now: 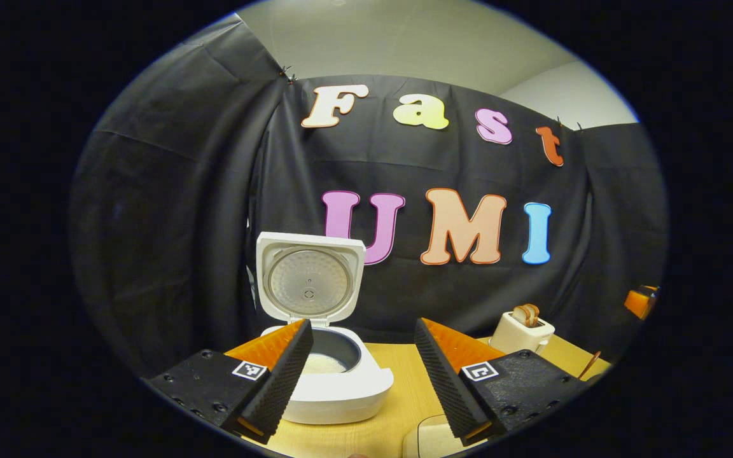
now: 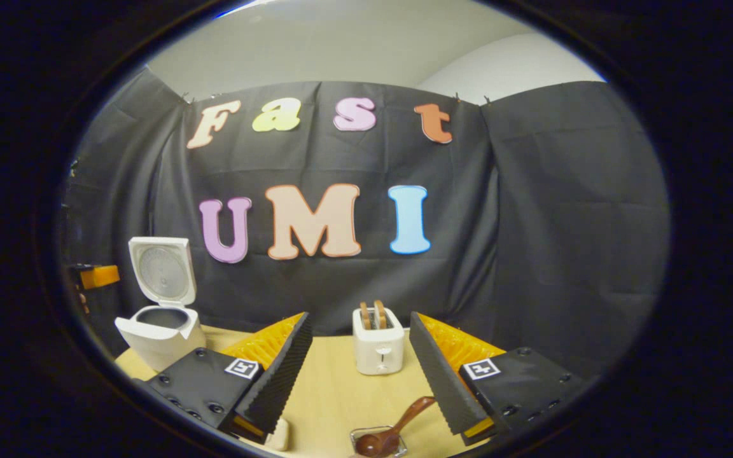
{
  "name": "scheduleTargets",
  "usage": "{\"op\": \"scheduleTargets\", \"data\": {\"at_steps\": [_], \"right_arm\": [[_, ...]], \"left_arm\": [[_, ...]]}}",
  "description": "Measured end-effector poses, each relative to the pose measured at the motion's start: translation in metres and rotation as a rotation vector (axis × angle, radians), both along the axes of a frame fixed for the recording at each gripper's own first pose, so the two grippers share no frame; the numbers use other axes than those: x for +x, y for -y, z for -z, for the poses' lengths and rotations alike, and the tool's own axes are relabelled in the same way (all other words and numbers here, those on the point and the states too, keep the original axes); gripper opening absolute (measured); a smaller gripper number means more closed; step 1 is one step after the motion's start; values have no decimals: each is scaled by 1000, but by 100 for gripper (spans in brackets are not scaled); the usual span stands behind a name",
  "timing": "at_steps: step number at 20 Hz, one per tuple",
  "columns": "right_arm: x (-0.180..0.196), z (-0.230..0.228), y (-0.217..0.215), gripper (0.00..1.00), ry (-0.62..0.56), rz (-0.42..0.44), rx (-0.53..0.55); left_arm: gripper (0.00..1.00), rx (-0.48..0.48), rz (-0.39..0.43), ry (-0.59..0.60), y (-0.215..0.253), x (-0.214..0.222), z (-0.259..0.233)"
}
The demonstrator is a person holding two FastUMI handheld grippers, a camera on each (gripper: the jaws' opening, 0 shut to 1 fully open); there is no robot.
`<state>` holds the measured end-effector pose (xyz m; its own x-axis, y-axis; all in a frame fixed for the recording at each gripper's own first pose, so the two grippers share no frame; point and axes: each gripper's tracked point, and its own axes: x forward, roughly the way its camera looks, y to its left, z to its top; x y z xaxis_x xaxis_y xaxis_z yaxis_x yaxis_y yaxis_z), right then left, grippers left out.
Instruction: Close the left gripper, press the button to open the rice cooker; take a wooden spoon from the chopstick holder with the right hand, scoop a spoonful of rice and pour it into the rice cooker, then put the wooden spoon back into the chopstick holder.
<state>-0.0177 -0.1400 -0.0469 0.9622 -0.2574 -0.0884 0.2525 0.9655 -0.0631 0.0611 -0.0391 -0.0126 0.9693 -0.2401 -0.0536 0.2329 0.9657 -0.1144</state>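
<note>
Gaping wide, both grippers (image 1: 363,331) (image 2: 360,324) grip nothing; rice cooker (image 1: 335,381) holds rice, holder (image 2: 379,439) a wooden spoon (image 2: 395,429).

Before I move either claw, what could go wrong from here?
1. The rice cooker has its lid standing up with rice showing in the pot, and the open left claw sits close in front; a forward push could nudge the body.
2. The wooden spoon leans out of its holder below the open right claw; a careless drop could tip it.
</note>
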Motion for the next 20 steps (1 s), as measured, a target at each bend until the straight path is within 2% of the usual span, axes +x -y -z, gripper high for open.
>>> {"op": "scheduleTargets", "data": {"at_steps": [5,11,13,14,15,16,20], "right_arm": [[12,44,29,96,-92,15,32],[22,91,53,94,-197,27,72],[23,111,59,95,-239,30,102],[22,122,62,100,-264,37,118],[20,131,66,100,-284,44,140],[20,140,69,94,-304,53,164],[18,176,78,98,-388,73,243]], "left_arm": [[92,11,-9,32,5,-13,-17],[94,17,-16,45,11,-20,-25],[94,9,-19,49,11,-24,-29],[94,7,-22,49,12,-24,-28],[95,8,-24,49,12,-25,-28],[94,10,-25,48,13,-26,-28],[94,27,-26,40,16,-28,-28]]}}
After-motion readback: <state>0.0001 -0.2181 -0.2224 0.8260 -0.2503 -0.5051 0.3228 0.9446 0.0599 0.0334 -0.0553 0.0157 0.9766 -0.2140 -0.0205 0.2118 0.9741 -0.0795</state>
